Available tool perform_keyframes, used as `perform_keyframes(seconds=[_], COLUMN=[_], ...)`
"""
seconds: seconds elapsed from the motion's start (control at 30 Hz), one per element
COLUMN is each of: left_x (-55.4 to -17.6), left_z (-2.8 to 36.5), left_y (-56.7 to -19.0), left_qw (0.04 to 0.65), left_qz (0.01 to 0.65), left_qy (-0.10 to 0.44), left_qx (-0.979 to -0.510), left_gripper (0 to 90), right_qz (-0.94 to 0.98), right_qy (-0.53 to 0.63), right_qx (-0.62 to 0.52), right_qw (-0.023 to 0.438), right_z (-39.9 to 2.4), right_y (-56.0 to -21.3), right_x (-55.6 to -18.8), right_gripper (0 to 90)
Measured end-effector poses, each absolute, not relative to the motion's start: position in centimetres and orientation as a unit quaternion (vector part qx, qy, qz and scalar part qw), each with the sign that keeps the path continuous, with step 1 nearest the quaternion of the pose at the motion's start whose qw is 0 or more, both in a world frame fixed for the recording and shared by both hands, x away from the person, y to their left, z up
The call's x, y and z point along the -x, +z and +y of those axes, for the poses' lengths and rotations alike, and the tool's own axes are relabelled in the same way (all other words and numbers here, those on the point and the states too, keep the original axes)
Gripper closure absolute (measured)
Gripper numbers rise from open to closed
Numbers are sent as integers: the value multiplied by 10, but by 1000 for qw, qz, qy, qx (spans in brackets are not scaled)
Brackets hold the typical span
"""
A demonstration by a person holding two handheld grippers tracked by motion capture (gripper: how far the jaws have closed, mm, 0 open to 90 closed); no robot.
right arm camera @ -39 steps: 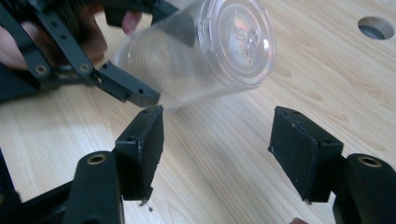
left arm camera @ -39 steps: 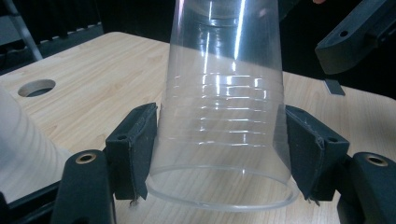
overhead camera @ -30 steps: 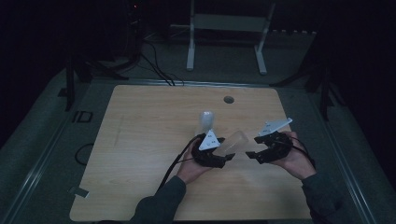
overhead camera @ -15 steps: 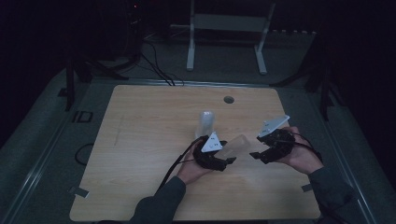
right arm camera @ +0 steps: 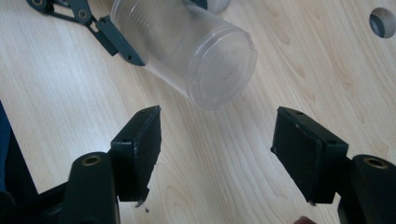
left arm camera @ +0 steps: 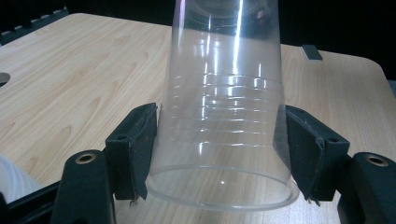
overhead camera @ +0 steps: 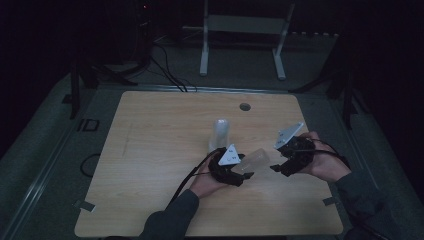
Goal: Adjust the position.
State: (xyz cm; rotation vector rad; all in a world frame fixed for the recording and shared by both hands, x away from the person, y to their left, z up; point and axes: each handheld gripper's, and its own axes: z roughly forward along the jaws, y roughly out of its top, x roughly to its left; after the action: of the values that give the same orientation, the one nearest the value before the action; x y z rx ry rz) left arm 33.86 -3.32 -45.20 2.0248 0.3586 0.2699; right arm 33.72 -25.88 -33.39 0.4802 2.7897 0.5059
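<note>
Left gripper fingers clamp clear cup sides.

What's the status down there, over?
Left gripper shut on clear cup. Right gripper open, empty, facing the cup's base. Second cup stands behind, clear of both.

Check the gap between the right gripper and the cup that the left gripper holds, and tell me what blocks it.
Nothing visible blocks it. The right gripper has open jaws facing the closed base of the clear cup, with bare wooden table between them. The left gripper clamps the cup near its rim.
</note>
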Motion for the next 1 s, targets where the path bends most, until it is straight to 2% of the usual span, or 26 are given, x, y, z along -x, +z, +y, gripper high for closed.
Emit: perform_keyframes(seconds=[1.0], left_x=[-334], left_z=[-41], left_y=[-456], left_qw=[494], left_qz=[121], left_qy=[105], left_qx=[-855], left_gripper=[313], right_qz=[982], right_qy=[105], right_qx=[-113], right_qw=[110], right_z=[-238], right_y=[-333], right_x=[-340], right_gripper=[308])
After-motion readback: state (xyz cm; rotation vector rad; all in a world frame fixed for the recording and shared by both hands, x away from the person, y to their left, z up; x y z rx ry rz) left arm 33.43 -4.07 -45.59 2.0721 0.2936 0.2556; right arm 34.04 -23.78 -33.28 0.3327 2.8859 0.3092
